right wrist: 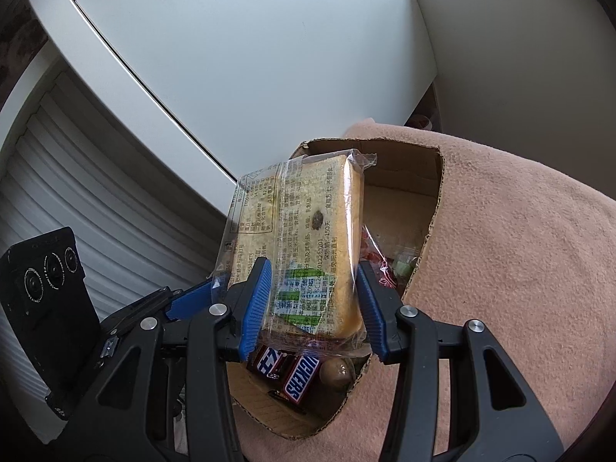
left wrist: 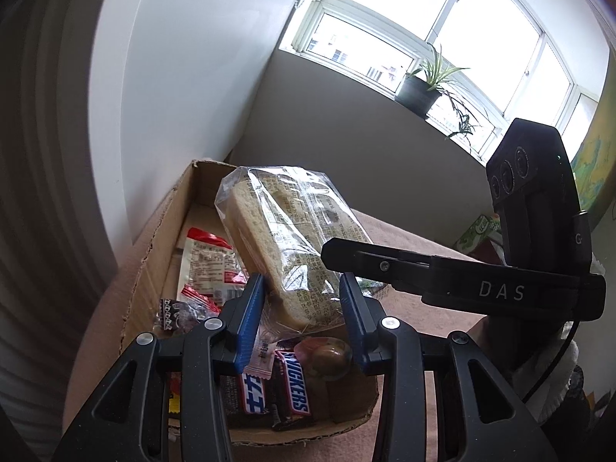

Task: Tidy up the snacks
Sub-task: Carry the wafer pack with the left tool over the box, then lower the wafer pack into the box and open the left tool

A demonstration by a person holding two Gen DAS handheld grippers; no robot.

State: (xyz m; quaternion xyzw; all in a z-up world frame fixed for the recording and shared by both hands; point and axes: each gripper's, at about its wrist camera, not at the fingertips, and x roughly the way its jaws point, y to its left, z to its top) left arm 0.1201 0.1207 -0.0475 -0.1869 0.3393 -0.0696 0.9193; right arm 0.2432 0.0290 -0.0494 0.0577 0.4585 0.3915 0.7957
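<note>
We hold clear-wrapped sliced-bread packet (right wrist: 308, 254) upright between right tongs (right wrist: 313, 304), closed on its lower end, above torn brown cardboard box (right wrist: 431, 208). Left tongs (left wrist: 302, 317) flank same packet, contact unclear. Next: lower it beside brown Snickers bar (right wrist: 300, 379), then release.

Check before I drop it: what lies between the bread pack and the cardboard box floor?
Snickers bars and a round brown snack lie under the bread pack in the cardboard box; both wrist views show them.
</note>
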